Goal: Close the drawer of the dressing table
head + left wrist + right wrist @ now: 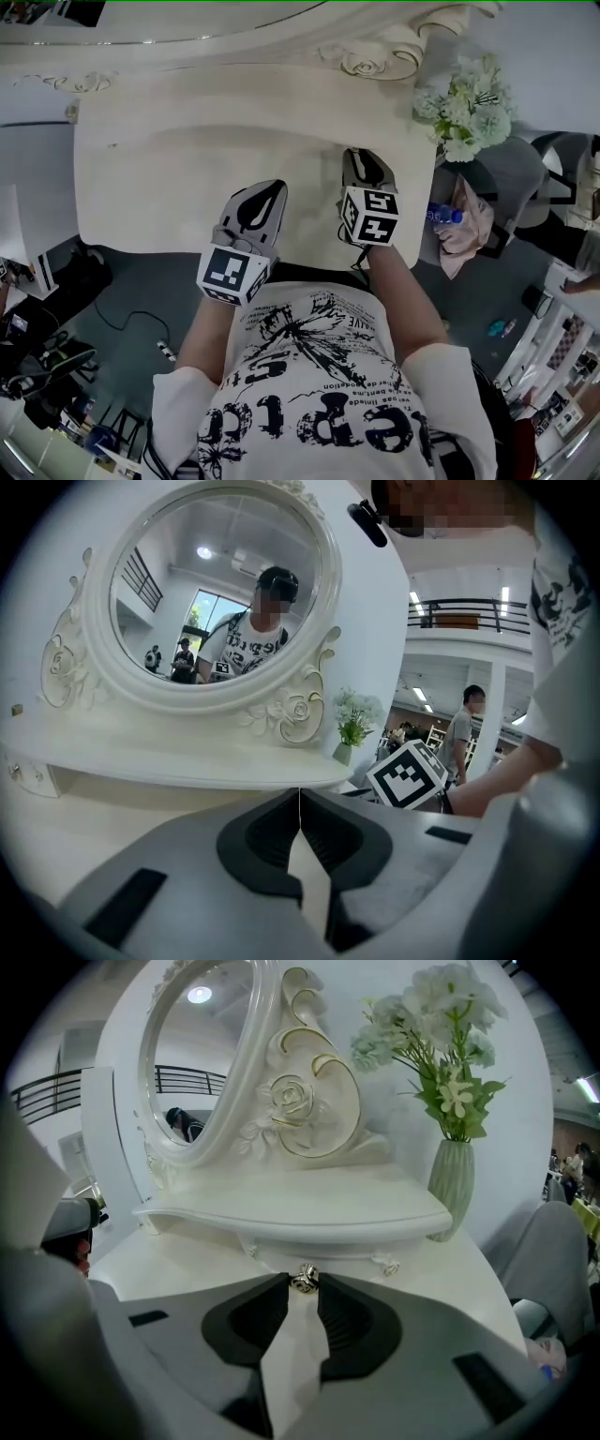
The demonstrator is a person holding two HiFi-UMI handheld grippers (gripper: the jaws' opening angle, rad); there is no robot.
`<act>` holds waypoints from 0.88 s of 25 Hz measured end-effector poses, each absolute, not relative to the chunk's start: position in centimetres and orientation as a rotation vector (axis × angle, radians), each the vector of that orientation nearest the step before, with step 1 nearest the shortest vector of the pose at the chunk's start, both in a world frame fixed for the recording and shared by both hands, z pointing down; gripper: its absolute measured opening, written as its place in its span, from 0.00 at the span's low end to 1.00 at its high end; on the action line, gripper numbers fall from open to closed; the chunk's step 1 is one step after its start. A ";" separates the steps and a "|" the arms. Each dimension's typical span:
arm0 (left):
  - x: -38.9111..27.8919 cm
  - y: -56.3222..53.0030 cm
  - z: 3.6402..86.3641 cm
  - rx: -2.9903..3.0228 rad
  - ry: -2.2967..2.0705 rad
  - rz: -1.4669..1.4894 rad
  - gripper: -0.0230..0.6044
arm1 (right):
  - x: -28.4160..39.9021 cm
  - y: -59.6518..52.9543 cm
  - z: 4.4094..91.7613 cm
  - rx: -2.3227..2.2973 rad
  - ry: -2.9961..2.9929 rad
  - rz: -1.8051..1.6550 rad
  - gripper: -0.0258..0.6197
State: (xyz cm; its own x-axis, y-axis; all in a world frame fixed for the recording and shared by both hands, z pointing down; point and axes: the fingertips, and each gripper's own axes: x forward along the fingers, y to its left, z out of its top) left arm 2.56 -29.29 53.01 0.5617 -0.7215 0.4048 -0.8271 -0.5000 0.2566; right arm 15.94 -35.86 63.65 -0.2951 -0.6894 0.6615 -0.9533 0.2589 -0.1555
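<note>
The cream dressing table (169, 169) lies below me, with its oval mirror (220, 583) on a raised shelf (300, 1213). Just under that shelf, a small metal drawer knob (303, 1279) sits between the tips of my right gripper (302, 1284), whose jaws are closed on it. In the head view my right gripper (362, 161) reaches over the tabletop's right half. My left gripper (265, 194) hovers over the near edge; its jaws (300, 801) meet in a thin line with nothing between them. I cannot tell how far out the drawer stands.
A green vase of pale flowers (451, 1185) stands at the table's right end (466, 103). A grey chair (511, 173) with pink cloth and a water bottle (444, 215) is beside the table on the right. Cables lie on the floor at left (122, 319).
</note>
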 end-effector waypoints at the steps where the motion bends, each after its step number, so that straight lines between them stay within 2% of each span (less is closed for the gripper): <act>1: 2.4 -29.6 52.9 2.387 -1.260 0.352 0.07 | 15.9 -36.0 63.7 1.486 -2.064 0.752 0.21; 18: 1.4 -29.3 51.0 2.432 -1.290 0.365 0.07 | 16.2 -34.8 62.3 1.500 -2.022 0.744 0.22; 19: 1.4 -29.1 50.7 2.438 -1.292 0.360 0.07 | 16.3 -34.3 61.7 1.507 -2.029 0.734 0.21; 21: 1.6 -28.7 49.9 2.449 -1.293 0.354 0.07 | 16.5 -33.2 60.3 1.517 -2.062 0.732 0.10; 22: 1.7 -28.5 49.6 2.456 -1.294 0.351 0.07 | 16.5 -32.6 59.4 1.520 -2.087 0.736 0.09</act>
